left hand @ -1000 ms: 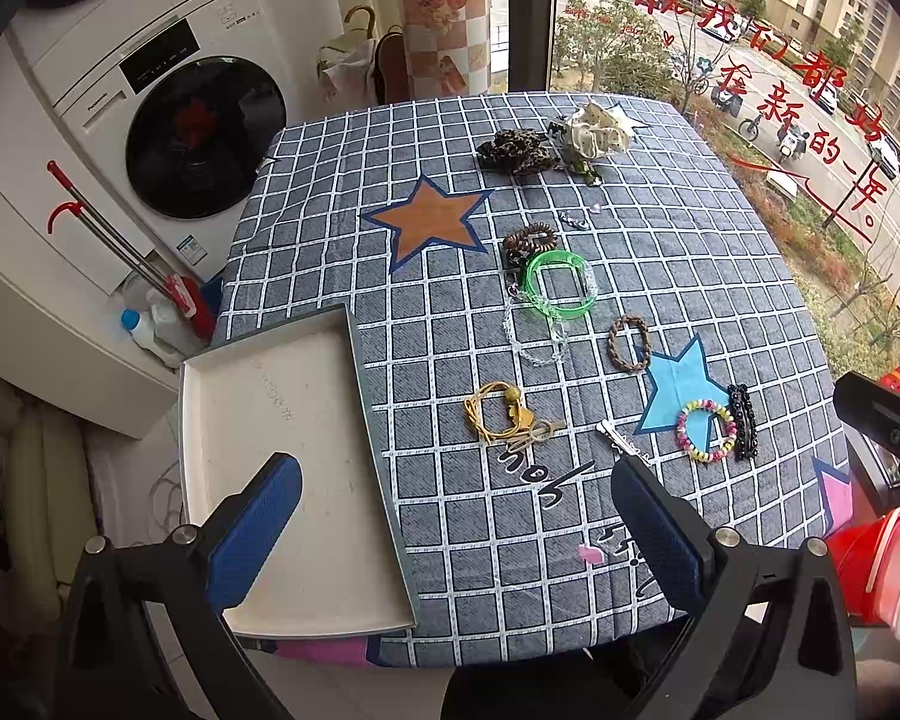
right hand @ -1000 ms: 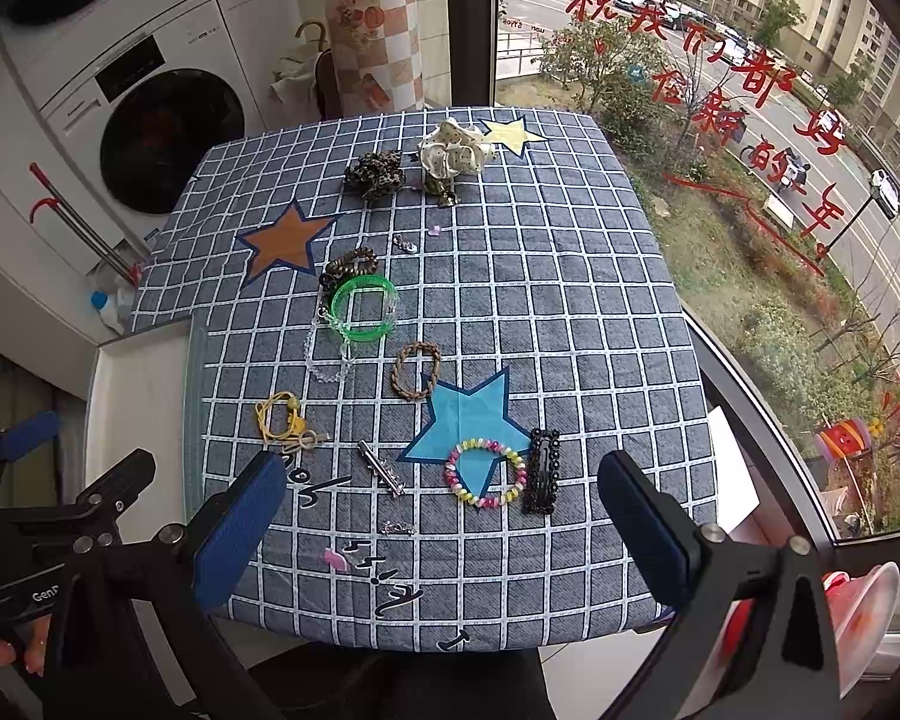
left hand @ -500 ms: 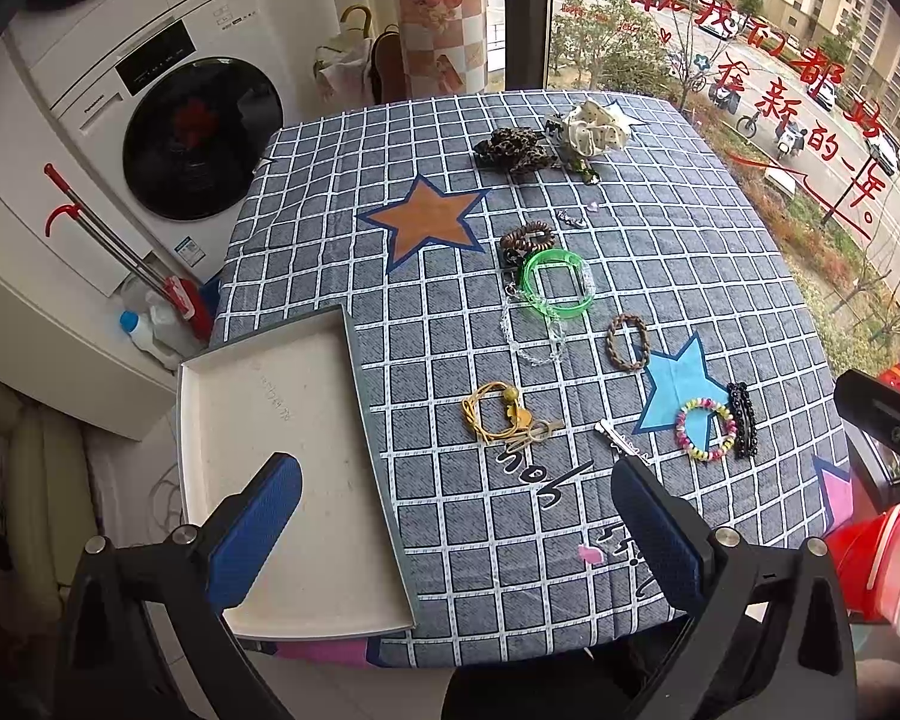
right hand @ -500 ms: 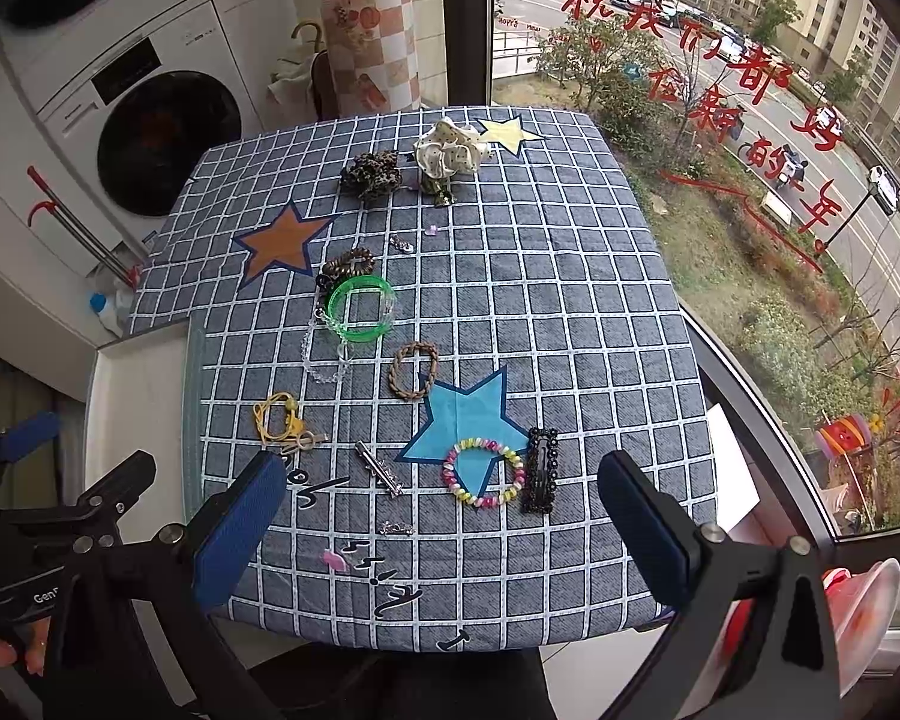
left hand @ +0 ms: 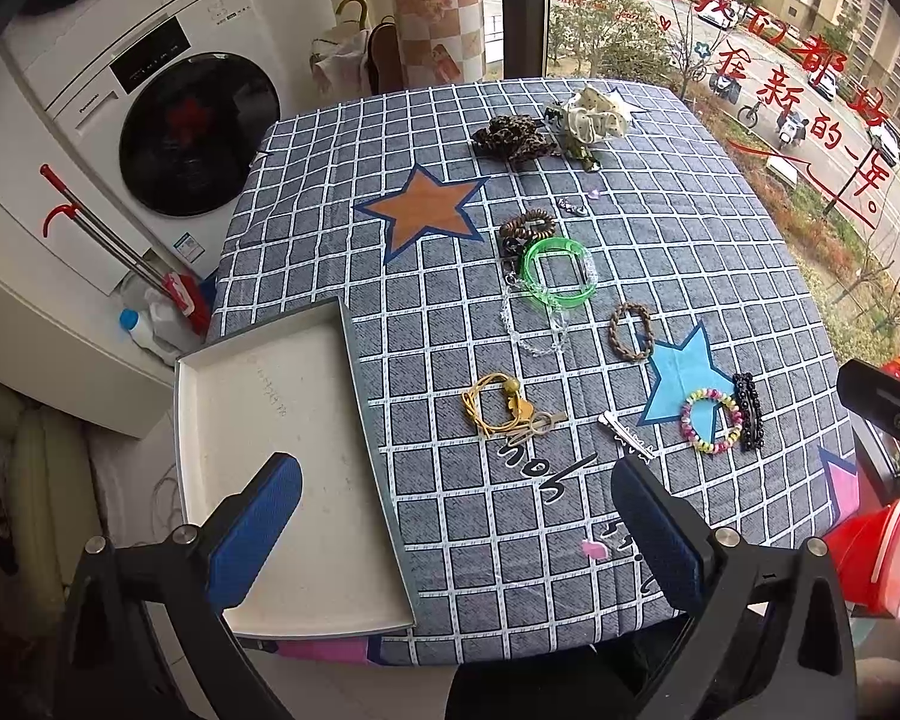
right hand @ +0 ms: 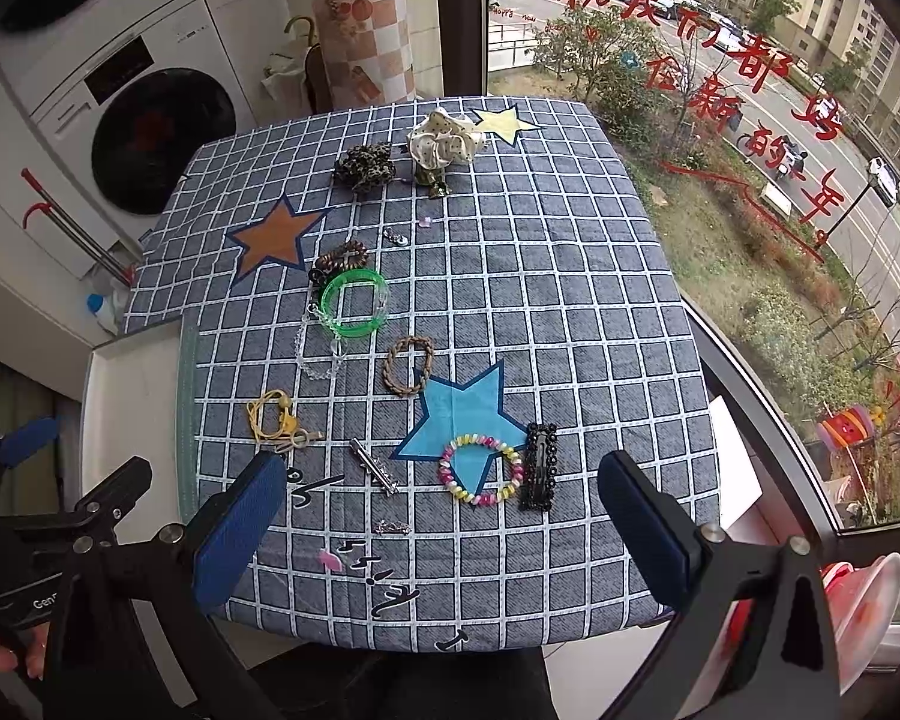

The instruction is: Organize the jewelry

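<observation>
— Why is the tray hanging over the left edge of the surface?

— My guess is it's the drop spot: it's bare, and it sits nearest the left tongs. The jewelry lies in a loose line from the far edge toward the near edge, all of it outside the tray.

— Are either tongs holding anything?

— No. The left tongs are spread wide and have nothing between the pads, held above the near edge. The right tongs are just as wide and just as bare, over the near edge by the blue star.

— What lies closest?

— The bead bracelet lies flat, half on the blue star, with the black hair clip just beside it on the right. The clip's long axis runs from near edge to far edge. The silver clip lies slantwise, its far end leaning toward the left edge.

— And farther off?

— The yellow cord sits nearest the tray. The green bangle lies flat mid-surface, touching a clear bead chain. Two scrunchies, one leopard and one cream, sit at the far edge.
</observation>
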A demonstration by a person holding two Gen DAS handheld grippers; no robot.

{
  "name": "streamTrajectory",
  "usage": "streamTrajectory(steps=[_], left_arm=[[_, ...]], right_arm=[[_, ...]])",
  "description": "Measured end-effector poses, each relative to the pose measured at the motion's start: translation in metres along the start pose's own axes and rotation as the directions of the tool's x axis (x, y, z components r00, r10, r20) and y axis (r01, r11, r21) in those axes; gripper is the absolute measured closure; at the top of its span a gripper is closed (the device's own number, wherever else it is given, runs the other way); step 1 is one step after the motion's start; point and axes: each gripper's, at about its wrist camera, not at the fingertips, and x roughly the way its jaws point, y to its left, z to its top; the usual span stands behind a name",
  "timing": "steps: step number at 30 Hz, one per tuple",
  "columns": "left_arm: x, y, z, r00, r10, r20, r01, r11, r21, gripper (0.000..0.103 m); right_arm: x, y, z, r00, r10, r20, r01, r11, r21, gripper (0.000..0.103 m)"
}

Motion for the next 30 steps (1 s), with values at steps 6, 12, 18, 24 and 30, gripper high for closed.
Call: streamTrajectory(steps=[6,12,18,24,30], left_arm=[[0.025,0.005,0.000,0.996,0.018,-0.082,-0.017,1.000,0.004,0.000],[0.056,0.001,0.002,0.996,0.018,-0.083,-0.021,0.999,-0.037,0.000],[0.096,-0.009,0.008,0.985,-0.051,-0.162,0.034,0.994,-0.106,0.000],[0.134,-0.020,0.017,0.978,-0.079,-0.194,0.053,0.989,-0.135,0.000],[0.166,-0.020,0.026,0.976,-0.071,-0.206,0.041,0.989,-0.145,0.001]], right_arm=[[0.019,-0.014,-0.003,0.999,-0.006,-0.041,0.007,1.000,0.029,0.000],[0.052,-0.036,-0.015,0.993,-0.025,-0.115,0.032,0.998,0.058,0.000],[0.087,-0.061,-0.022,0.981,-0.040,-0.190,0.058,0.994,0.091,0.000],[0.126,-0.076,-0.025,0.968,-0.024,-0.250,0.054,0.992,0.114,0.000],[0.159,-0.095,-0.027,0.960,-0.007,-0.282,0.053,0.986,0.157,0.002]])
